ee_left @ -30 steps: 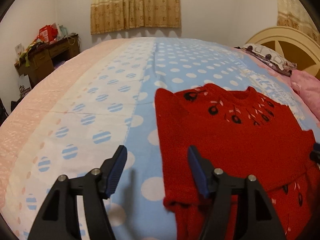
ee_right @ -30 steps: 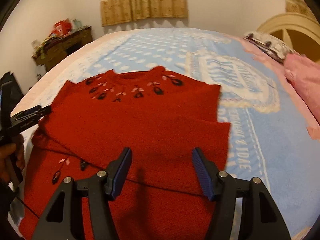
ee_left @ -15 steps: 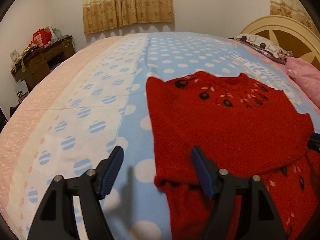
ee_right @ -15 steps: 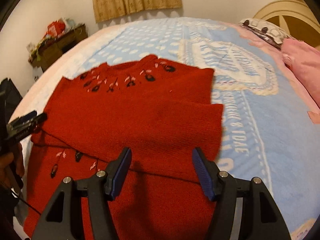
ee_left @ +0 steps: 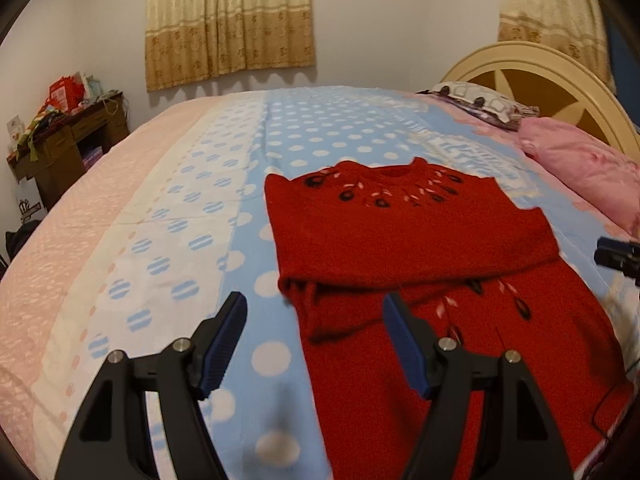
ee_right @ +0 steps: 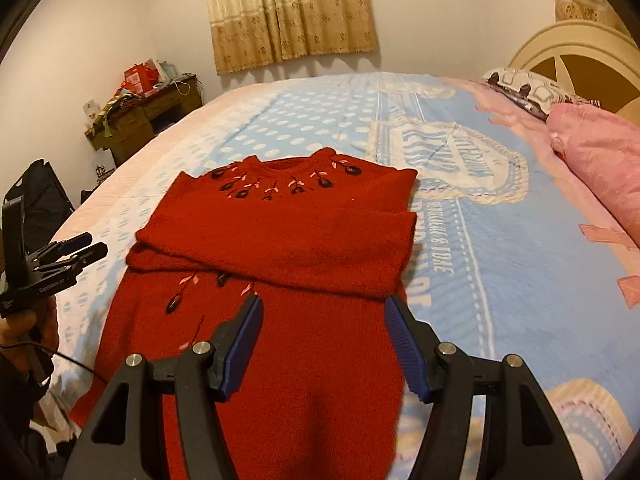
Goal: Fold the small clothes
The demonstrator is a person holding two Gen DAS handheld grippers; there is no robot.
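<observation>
Dotted bed (ee_left: 304, 144): red sweater (ee_left: 400, 232), pink, seemingly pillow (ee_right: 600, 152).

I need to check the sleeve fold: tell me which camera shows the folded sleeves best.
The right wrist view: the folded sleeves lie unobstructed across the red sweater, both ends visible. The left wrist view shows them obliquely, blurred.

Red knitted sweater (ee_right: 280, 240), sleeves folded across its chest, flat on bedspread (ee_right: 500, 260)
</observation>
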